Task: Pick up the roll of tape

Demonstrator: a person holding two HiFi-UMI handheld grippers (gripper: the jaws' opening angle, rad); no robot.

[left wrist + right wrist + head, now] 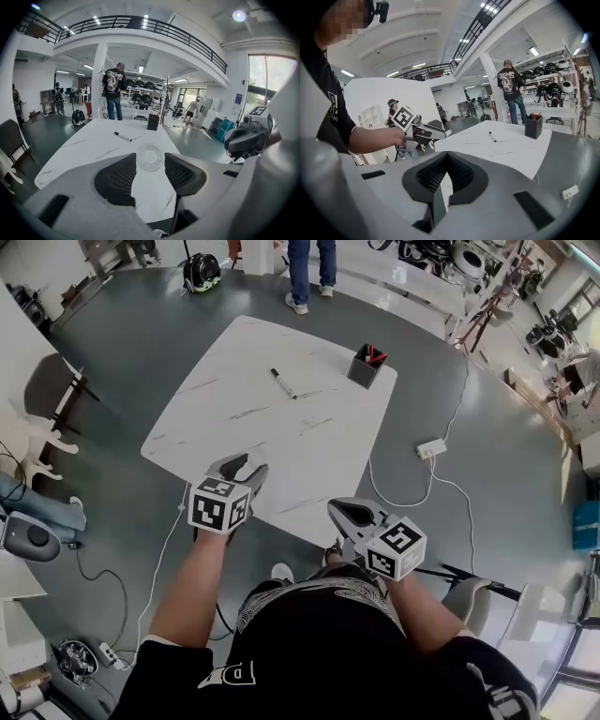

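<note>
Roll of tape [150, 157] on table [89, 147], between left gripper [150, 163] parted fingers [180, 173], right gripper [446, 158] fingers closed

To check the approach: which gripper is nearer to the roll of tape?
Left. The left gripper has the roll of tape between its open jaw tips. The right gripper is by the table's near edge, farther right.

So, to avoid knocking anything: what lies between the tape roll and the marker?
Nothing: the left gripper view shows only bare tabletop between the tape roll and the marker.
</note>
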